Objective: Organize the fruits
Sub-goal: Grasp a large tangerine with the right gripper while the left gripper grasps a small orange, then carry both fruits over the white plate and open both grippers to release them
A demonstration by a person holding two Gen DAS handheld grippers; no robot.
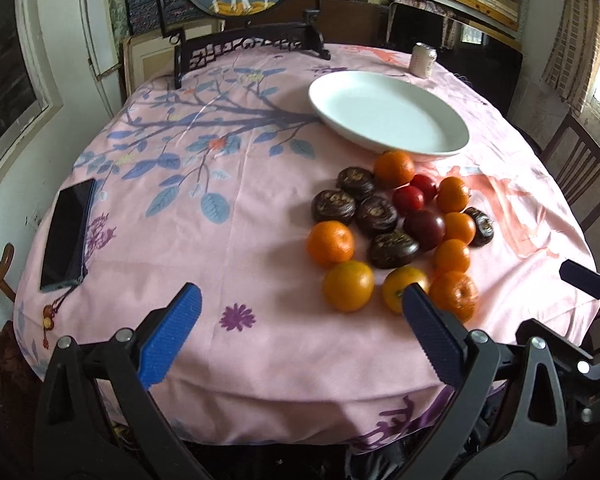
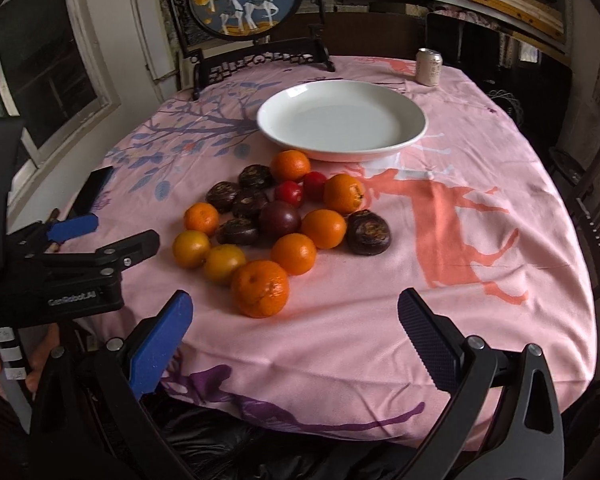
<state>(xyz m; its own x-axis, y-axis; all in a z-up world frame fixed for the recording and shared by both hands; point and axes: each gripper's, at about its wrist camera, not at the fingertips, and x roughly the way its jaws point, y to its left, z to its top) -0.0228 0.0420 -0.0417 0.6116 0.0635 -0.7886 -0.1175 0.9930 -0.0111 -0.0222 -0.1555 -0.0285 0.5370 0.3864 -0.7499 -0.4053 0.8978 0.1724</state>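
**On the bench: fruit beside an empty plate**

On the pink floral-clothed bench (image 2: 480,300), near the white oval ceramic plate (image 2: 342,120), lies a fruit cluster (image 2: 284,224); dark ones defy identification. Left tool (image 1: 300,300) and right tool (image 2: 296,312) gape, empty.

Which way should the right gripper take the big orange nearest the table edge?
Grip the nearest orange across its widest middle, coming in low from the near table edge with the right gripper, whose jaws stand wide open. Its near and right sides are clear; a yellow-orange fruit touches its far left, so probably keep the left finger in front of that contact.
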